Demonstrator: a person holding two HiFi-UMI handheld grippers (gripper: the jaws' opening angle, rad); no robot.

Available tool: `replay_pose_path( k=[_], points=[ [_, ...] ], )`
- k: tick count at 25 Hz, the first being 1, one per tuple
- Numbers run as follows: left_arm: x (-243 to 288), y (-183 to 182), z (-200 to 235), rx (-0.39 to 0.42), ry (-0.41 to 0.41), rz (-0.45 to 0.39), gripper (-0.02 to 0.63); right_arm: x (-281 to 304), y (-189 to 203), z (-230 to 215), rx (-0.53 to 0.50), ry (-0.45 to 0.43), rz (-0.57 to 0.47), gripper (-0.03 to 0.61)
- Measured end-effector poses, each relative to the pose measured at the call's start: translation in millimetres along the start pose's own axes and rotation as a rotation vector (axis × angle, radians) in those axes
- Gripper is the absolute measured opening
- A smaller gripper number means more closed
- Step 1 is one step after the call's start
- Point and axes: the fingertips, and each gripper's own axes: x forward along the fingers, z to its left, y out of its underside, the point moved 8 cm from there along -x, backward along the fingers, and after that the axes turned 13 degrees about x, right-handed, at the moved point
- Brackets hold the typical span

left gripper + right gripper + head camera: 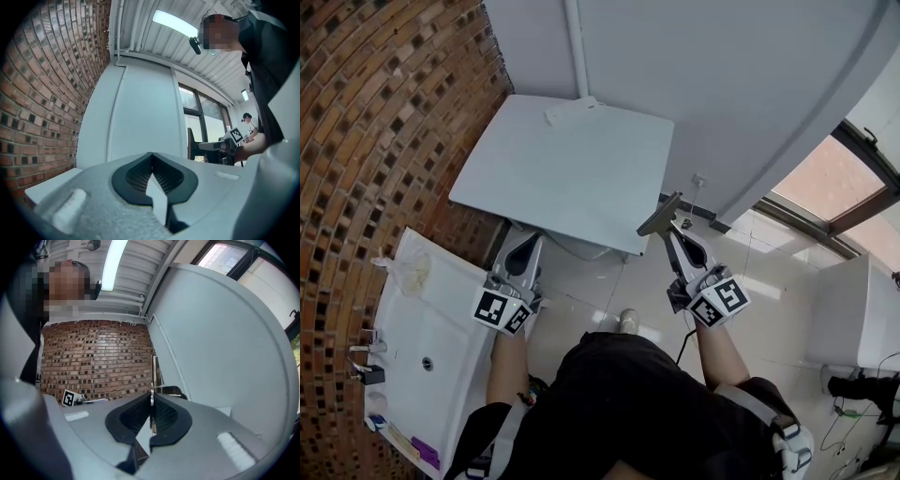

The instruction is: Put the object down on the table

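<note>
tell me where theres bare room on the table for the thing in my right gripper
Nearly the whole white table is bare; only a small white piece sits at its far edge, by the wall pipe. The near right corner, nearest the right gripper holding the flat metal tool, is free. The sink on the left carries clutter.

Head view looks steeply down on the table [572, 169]; gripper views, close behind their jaws, tilt upward, left catching the right gripper [200, 146], right seemingly the left gripper [101, 400]; all share the brick wall [384, 122].
</note>
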Motion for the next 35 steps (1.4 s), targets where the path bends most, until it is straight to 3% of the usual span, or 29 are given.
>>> replay_pose_path(
  k=[9,15,23,35],
  points=[
    [57,3,8,-0.003,-0.054,-0.017,-0.003,36,-27,-52,-0.007,-0.057,0.025,0.005],
    [78,-1,12,-0.01,-0.136,-0.055,-0.003,54,-38,-73,-0.009,-0.117,0.068,0.005],
    [109,20,8,-0.008,-0.099,0.012,-0.003,76,-28,-90,0.002,-0.13,0.117,0.005],
    [151,35,67,-0.02,-0.004,-0.033,-0.003,121,-31,-102,-0.003,-0.05,0.083,0.005]
  ],
)
